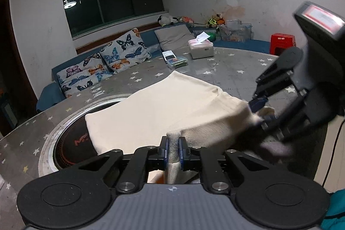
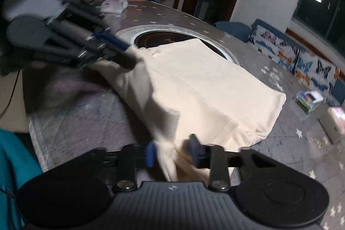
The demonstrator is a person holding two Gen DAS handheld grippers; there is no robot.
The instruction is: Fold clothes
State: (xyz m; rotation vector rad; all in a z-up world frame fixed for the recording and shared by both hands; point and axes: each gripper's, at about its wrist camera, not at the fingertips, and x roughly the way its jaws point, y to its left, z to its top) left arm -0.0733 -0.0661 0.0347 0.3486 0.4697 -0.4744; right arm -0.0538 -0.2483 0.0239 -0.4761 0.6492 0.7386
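My left claw (image 1: 173, 149) pinches the cream garment (image 1: 155, 109) at its near edge. Right claw (image 2: 173, 154), jaws narrowly apart, has cloth between them; grip unclear through blur. Garment lies on the starred worktop (image 1: 237, 70), partly over the round hotplate (image 1: 71, 139).

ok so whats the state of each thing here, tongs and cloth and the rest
left tongs: shut on the cream garment's near edge
right tongs: cloth between the fingers, which look a bit apart; blurred
cream garment: partly folded, near edge lifted off the table
tissue box: open, a tissue sticking up
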